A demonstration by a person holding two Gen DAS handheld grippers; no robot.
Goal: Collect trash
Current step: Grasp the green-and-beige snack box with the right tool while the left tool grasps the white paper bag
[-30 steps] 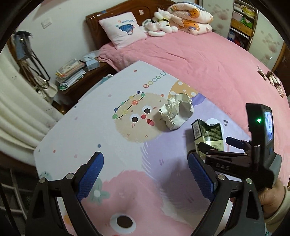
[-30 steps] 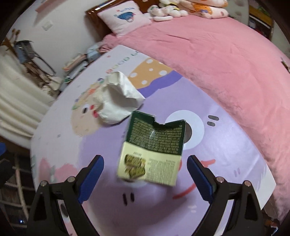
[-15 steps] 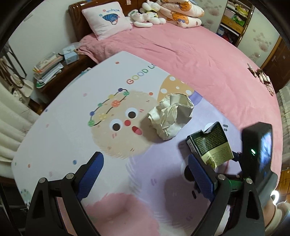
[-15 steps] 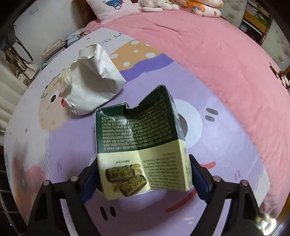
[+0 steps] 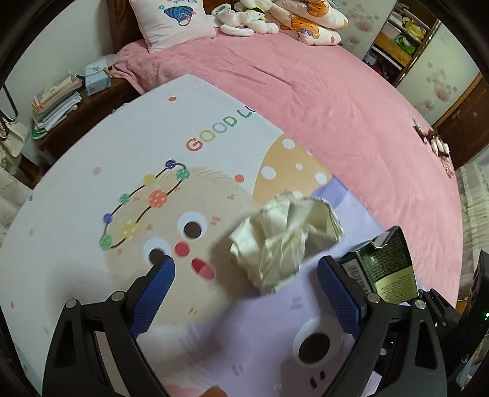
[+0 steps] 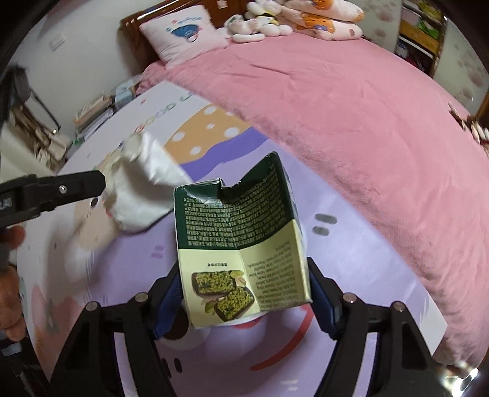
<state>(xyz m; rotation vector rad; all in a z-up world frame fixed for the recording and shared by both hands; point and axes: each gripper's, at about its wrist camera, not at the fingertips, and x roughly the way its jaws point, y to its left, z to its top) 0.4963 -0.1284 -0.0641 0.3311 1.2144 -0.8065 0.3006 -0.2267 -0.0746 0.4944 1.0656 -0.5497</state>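
A crumpled cream paper ball lies on the cartoon play mat. My left gripper hangs over it, open, with the ball just ahead of and between its blue pads, apart from both. A torn green and cream snack box stands upright between the blue pads of my right gripper. Its jaws are closing and both pads touch the box's sides. The box also shows at the right of the left wrist view. The left gripper's black finger reaches in beside the paper ball.
The mat lies on a bed with a pink blanket. Pillows and plush toys sit at the headboard. A dark nightstand with stacked papers stands past the mat's left corner. A hand shows at the left edge.
My left gripper came down and forward to the paper ball, which now sits between its pads. The right gripper's jaws narrowed onto the snack box, which stands closer and more upright.
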